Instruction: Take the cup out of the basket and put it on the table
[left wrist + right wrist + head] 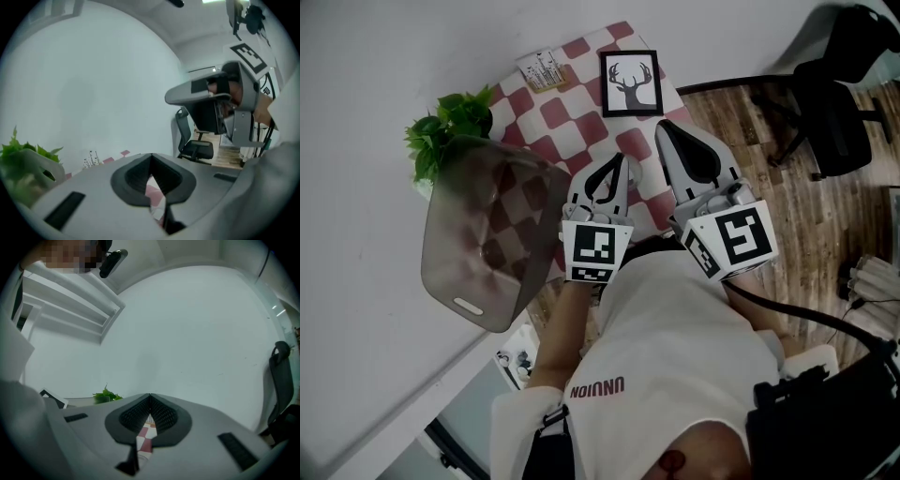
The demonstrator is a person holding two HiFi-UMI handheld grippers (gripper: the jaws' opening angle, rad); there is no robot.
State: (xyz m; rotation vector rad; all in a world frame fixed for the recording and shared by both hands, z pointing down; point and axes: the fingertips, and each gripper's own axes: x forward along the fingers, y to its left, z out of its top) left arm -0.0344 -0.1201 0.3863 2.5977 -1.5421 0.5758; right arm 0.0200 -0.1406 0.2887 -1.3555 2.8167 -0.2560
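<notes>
A translucent grey basket (487,234) stands at the left end of the red-and-white checked table (572,112); the cloth's pattern shows through its walls. No cup shows in any view. My left gripper (622,159) hangs over the table's near edge, just right of the basket, its jaws shut with nothing between them (151,157). Beside it, my right gripper (667,126) is held a little further out; its jaws (150,396) are also shut and empty. The left gripper view shows the right gripper (211,93) at upper right.
A potted green plant (450,127) stands behind the basket against the white wall. A framed deer picture (631,82) and a small card (542,68) stand at the table's far end. A black office chair (834,103) stands on the wooden floor to the right.
</notes>
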